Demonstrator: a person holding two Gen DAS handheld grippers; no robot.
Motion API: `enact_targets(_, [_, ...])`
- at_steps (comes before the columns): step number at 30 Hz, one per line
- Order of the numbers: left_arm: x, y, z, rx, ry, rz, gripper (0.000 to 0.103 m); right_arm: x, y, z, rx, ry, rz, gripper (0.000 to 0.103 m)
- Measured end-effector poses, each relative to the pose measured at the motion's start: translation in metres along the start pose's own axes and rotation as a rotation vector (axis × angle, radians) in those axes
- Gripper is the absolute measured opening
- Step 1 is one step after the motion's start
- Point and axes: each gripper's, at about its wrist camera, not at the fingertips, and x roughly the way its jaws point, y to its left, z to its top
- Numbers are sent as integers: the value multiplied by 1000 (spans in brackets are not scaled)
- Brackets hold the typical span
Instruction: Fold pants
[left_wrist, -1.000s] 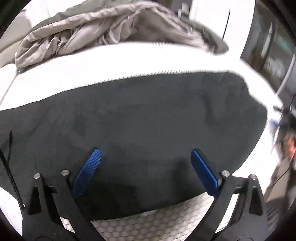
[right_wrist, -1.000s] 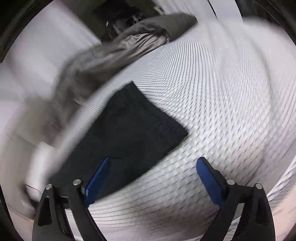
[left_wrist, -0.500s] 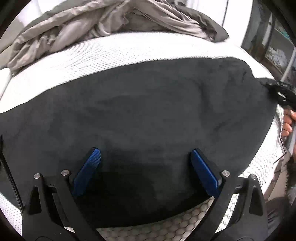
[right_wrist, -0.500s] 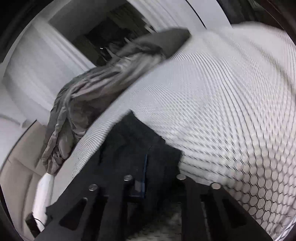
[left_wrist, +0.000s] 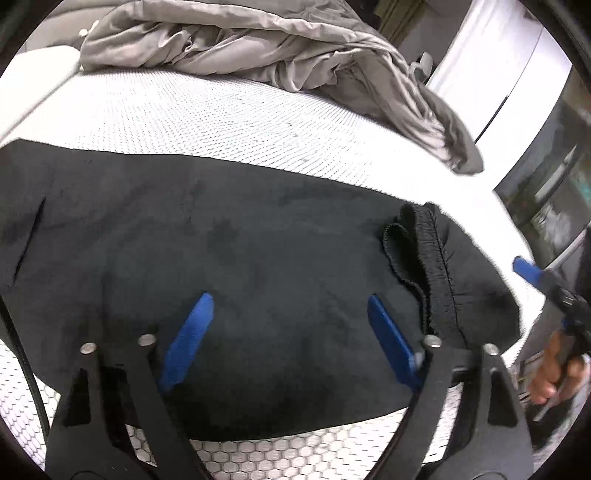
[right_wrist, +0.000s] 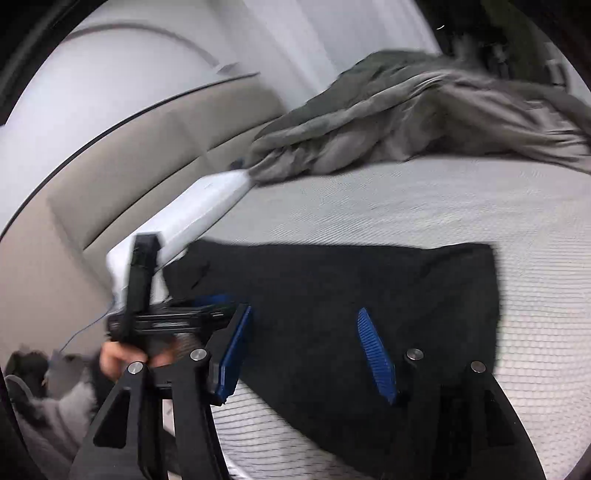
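Black pants (left_wrist: 258, 258) lie flat across the white mattress, their right end folded back over itself with the elastic hem (left_wrist: 428, 258) lying on top. They also show in the right wrist view (right_wrist: 351, 288). My left gripper (left_wrist: 288, 336) is open and empty, hovering over the pants' near edge. My right gripper (right_wrist: 303, 354) is open and empty above the pants; one of its blue fingertips (left_wrist: 526, 271) shows at the right edge of the left wrist view. The left gripper's body (right_wrist: 166, 321) shows in the right wrist view.
A crumpled grey duvet (left_wrist: 280, 48) lies at the far side of the white honeycomb mattress (left_wrist: 207, 122). A beige upholstered headboard (right_wrist: 129, 155) stands to the left in the right wrist view. The mattress's near edge (left_wrist: 295, 450) lies just below the left gripper.
The right gripper was shut on the pants' end, carried it over onto the pants, let go and opened. The left gripper stayed open and shifted its view leftward.
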Motion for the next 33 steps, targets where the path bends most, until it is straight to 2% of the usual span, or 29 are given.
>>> enact_targets(2, [5, -3, 3, -15, 11, -68, 59, -7, -28, -2, 71, -12, -128, 60])
enact_targets(3, [8, -7, 4, -23, 25, -115, 54, -12, -35, -16, 90, 8, -197, 60])
enact_targets(5, [21, -18, 2, -41, 75, -222, 46, 12, -58, -26, 88, 104, -304, 58])
enact_targets(7, [35, -29, 1, -53, 126, -304, 44, 22, -68, -36, 78, 156, -307, 57])
enact_targets(10, [63, -46, -1, -84, 224, -388, 44, 18, -68, -36, 84, 137, -292, 58])
enact_targets(12, [82, -54, -2, -90, 278, -384, 44, 3, -73, -45, 104, 127, -272, 58])
enact_targets(14, [98, -60, -1, -102, 298, -378, 44, -3, -77, -52, 111, 126, -269, 58])
enact_targets(16, [109, -64, 1, -124, 295, -405, 44, -20, -76, -64, 106, 128, -271, 58])
enact_targets(17, [112, -67, 3, -134, 281, -398, 33, -19, -75, -69, 100, 129, -272, 58])
enact_targets(19, [114, -73, 4, -143, 243, -382, 20, -17, -75, -70, 96, 131, -270, 58])
enact_targets(20, [113, -76, 3, -135, 229, -373, 17, -7, -70, -66, 97, 133, -271, 58])
enact_targets(22, [107, -87, 4, -89, 182, -335, 12, 4, -72, -62, 98, 140, -275, 58])
enact_targets(26, [80, -90, 16, -49, 104, -325, 8, 4, -71, -53, 113, 124, -260, 58])
enact_targets(29, [46, -67, 33, -36, 33, -294, 7, -5, -66, -50, 132, 92, -192, 58])
enact_targets(33, [3, -6, 47, -76, -41, -157, 7, -6, -57, -47, 130, 81, -170, 59])
